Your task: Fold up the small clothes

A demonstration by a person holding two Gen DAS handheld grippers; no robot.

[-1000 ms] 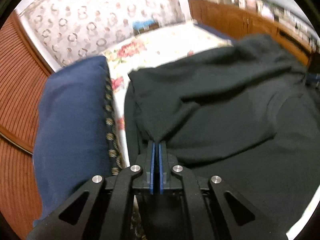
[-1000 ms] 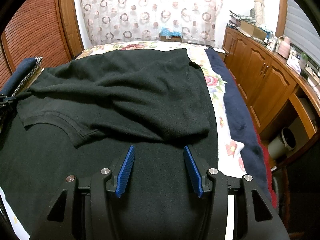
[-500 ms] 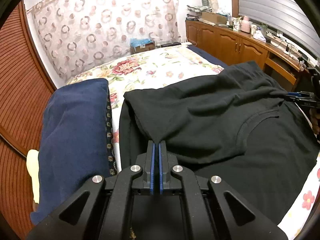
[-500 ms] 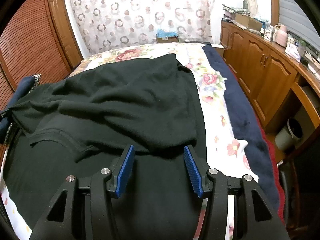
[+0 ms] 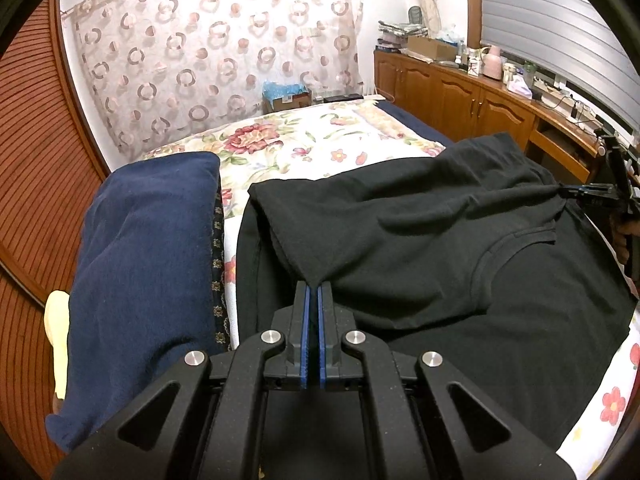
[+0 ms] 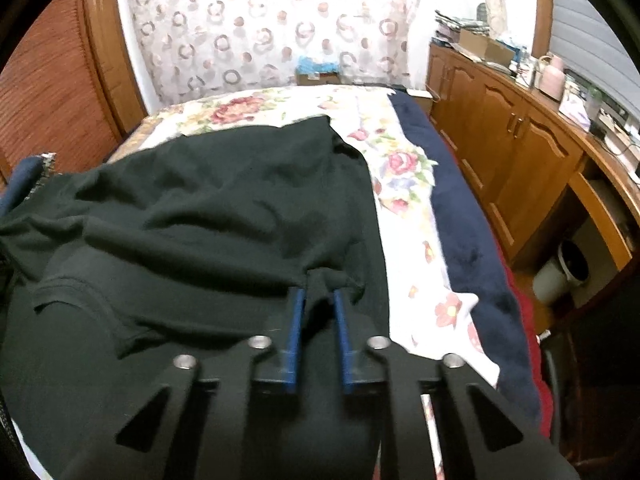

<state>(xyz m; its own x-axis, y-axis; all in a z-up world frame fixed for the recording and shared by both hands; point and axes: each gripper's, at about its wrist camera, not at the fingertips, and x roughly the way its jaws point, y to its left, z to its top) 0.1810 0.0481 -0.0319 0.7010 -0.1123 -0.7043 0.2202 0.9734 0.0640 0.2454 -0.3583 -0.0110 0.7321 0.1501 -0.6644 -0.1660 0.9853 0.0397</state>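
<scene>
We have a black garment [image 5: 420, 240] spread across the bed [image 5: 320, 148], its upper layer already folded over the lower one, and the move ahead turns on the folded edge that runs from one claw to the other, crosswise to both cameras. Our left claw [image 5: 312, 286] is closed on the corner of that upper layer, which rises in a peak straight out of its tips. Our right claw [image 6: 318, 296] sits at the opposite corner, with a tuck of cloth between its fingers [image 6: 297, 312] and a gap between the blue pads; we judge it is closing on the corner, but the frame is blurred and we cannot tell if it has a firm grip. Each corner lies right at its own claw, so neither hand must reach; we judge the edge will carry evenly only if both hold. The left view shows what the right cannot: the right claw seen from the side at the far edge, its tips looking nearly together on the cloth, and the pillow [image 5: 144, 264] just beside the garment. The right view alone shows the bare bedspread and the blanket [image 6: 464, 216] beyond the garment's right side.
</scene>
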